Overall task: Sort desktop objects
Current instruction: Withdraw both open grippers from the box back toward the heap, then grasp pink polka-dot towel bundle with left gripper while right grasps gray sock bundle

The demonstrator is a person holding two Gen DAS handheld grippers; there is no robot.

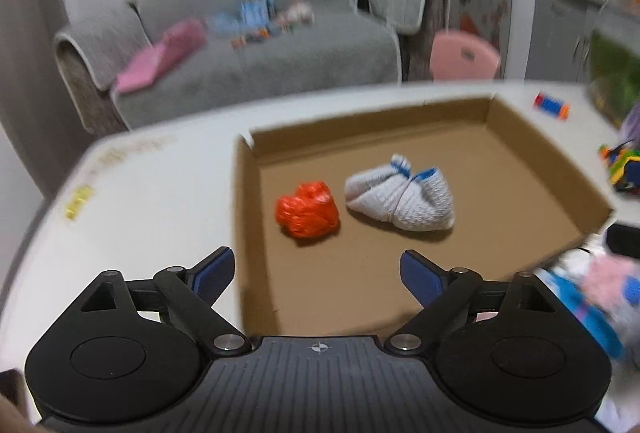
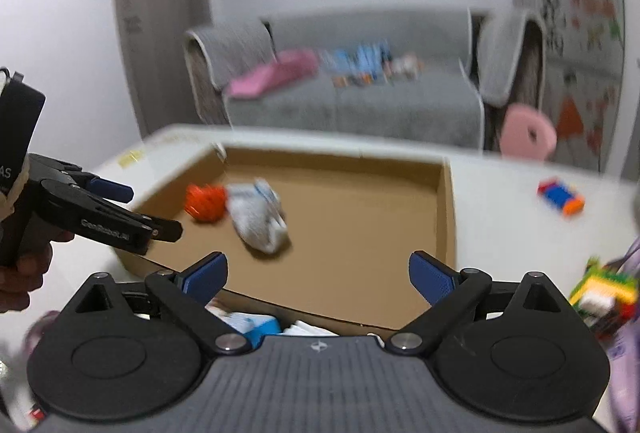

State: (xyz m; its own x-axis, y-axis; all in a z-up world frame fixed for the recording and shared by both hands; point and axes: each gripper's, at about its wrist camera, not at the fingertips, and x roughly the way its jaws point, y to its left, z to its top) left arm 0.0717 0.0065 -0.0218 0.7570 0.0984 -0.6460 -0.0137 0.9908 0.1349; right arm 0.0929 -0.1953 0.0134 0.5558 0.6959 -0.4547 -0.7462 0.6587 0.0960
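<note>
Inside the cardboard tray [image 1: 248, 233], a crumpled orange bag [image 1: 307, 209] touches a bundled white-blue sock [image 1: 400, 199]; both hand-held grippers gape empty.

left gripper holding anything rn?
No. In the left wrist view the left gripper stands open and empty, with the orange crumpled bag and the rolled white sock lying untouched in the cardboard tray.

You can read one brand only: pale lettering along the side of your left gripper [image 2: 156, 217], seen at the left of the right wrist view, spells roughly "GenRobot.AI", though blur softens the letters. On the black body behind it, at the far left edge, two letters, "AS", show at the end of a cut-off word. The yellow sticker [image 1: 79, 202] on the worktop's left side is too blurred to read.
</note>
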